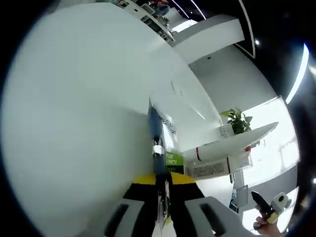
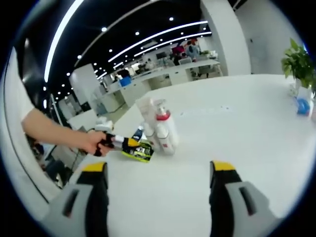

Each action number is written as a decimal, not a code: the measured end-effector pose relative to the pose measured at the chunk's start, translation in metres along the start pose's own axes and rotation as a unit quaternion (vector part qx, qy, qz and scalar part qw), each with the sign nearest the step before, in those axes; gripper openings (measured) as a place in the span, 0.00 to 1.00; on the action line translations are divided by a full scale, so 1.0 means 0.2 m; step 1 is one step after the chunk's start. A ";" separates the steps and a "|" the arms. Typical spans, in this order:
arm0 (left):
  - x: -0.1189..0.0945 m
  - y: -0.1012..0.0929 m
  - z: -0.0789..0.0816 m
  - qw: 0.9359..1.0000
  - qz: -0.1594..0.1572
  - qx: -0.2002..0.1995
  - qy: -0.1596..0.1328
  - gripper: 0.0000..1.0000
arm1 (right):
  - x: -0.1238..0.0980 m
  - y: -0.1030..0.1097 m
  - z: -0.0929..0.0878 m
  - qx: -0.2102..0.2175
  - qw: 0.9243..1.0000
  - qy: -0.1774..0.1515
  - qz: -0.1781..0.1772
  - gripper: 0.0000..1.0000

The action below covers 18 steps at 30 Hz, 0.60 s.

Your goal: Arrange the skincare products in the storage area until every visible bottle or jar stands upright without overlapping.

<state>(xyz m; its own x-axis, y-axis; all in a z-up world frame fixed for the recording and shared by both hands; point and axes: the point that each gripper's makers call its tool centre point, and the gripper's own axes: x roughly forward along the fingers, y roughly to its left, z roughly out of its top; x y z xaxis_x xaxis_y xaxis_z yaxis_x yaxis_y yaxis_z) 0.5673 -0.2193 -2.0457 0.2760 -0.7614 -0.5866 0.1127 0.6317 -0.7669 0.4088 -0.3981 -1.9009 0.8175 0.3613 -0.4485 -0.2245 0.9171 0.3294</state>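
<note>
In the left gripper view, a white desk (image 1: 74, 113) takes up most of the frame, rolled steeply, with white walls, a potted plant (image 1: 237, 120) and bright windows beyond it. The left claw (image 1: 162, 217) rises from the bottom with its yellow-tipped jaws pressed nearly together on something thin and dark; what it is I cannot tell. At lower right a hand (image 1: 264, 224) holds another handle. In the right gripper view, the same white desk (image 2: 237, 128) stretches toward an open office with strip lights on a dark ceiling and a plant (image 2: 298, 61) at the far right edge. The right claw (image 2: 160, 170) stands wide open with nothing between its jaws. Ahead of it and slightly left, well apart from the jaws, a cluster of skincare bottles (image 2: 157, 127) stands upright, among them a white pump bottle with a red collar. The left claw (image 2: 138, 147) reaches in from the left, held by a person's hand (image 2: 94, 142), its tip just beside the base of the bottles.
</note>
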 end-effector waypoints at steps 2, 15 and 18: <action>0.00 -0.01 0.00 1.000 -0.002 0.001 -0.002 0.07 | -0.01 -0.01 -0.01 -0.003 1.000 0.003 0.000 0.82; -0.05 -0.01 -0.01 1.000 0.013 0.007 0.001 0.18 | -0.06 0.03 0.01 -0.019 1.000 -0.008 0.005 0.82; -0.08 0.00 -0.01 1.000 0.018 0.014 0.002 0.21 | -0.08 0.05 0.00 -0.017 1.000 -0.011 0.007 0.82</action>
<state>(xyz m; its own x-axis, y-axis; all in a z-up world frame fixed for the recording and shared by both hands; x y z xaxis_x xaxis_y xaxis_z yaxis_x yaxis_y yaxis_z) 0.5611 -0.2068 -2.0367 0.2772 -0.7385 -0.6147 0.1295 0.6626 -0.7377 0.3933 -0.3948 -1.8915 0.8260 0.3698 -0.4254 -0.2528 0.9176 0.3069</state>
